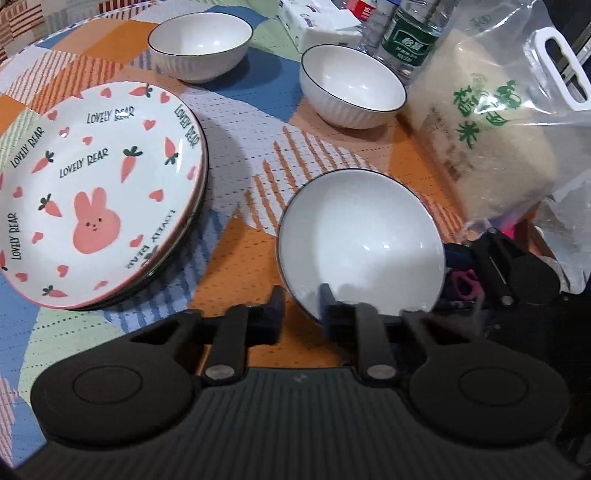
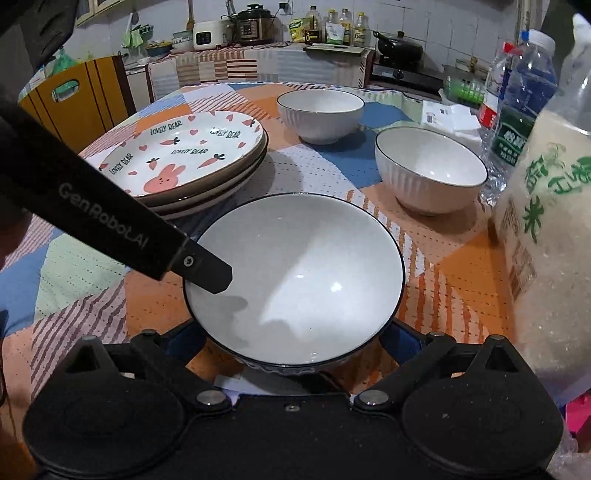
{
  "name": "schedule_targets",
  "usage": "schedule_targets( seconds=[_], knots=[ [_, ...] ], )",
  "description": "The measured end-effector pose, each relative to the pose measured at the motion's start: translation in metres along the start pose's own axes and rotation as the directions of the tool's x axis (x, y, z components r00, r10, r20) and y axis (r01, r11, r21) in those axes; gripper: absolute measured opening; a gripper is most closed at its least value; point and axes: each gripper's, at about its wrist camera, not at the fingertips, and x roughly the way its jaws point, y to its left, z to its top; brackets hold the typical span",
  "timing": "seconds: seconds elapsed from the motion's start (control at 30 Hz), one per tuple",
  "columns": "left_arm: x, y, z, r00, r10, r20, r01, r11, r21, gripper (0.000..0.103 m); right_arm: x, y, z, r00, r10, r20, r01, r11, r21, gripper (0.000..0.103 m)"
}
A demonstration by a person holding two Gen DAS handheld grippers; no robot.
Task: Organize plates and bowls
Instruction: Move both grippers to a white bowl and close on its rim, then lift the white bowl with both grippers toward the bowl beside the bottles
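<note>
A white bowl with a dark rim [image 1: 362, 236] hangs tilted just over the patchwork tablecloth, in front of both cameras. My left gripper [image 1: 301, 306] is shut on its near-left rim, one finger [image 2: 207, 271] inside the bowl and the other outside. My right gripper [image 2: 299, 343] cradles the same bowl [image 2: 295, 273] from the opposite side, its fingers spread wide around the bowl's body and their pads hidden under the rim. Left of the bowl stands a stack of plates [image 1: 99, 192], the top one printed with a pink rabbit and carrots. Two more white bowls [image 1: 201, 44] [image 1: 351, 88] rest upright farther back.
A big clear bag of rice [image 1: 480, 140] stands close on the right of the held bowl. Water bottles [image 1: 410, 40] and a tissue pack [image 1: 317, 26] crowd the far right of the table. Beyond the table are a yellow chair [image 2: 85, 88] and a kitchen counter [image 2: 258, 55].
</note>
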Motion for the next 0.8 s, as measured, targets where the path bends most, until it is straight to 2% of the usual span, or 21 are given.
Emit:
schedule_targets(
  seconds=[0.2,0.47,0.8],
  knots=[
    [-0.011,0.002,-0.007,1.0,0.02,-0.018,-0.02,0.999,0.033,0.016,-0.003,0.006,0.002,0.999,0.026,-0.021,-0.026,1.0,0.013,0.1],
    [-0.044,0.021,-0.017,0.999,0.029,-0.02,-0.029,0.999,0.018,0.016,-0.018,0.031,0.008,0.998,0.068,0.005,-0.068,0.998,0.017,0.1],
    [-0.062,0.052,-0.04,0.997,0.072,-0.039,-0.073,0.997,-0.012,0.016,-0.014,0.07,0.015,0.992,0.127,0.004,-0.126,0.991,-0.049,0.099]
  ],
)
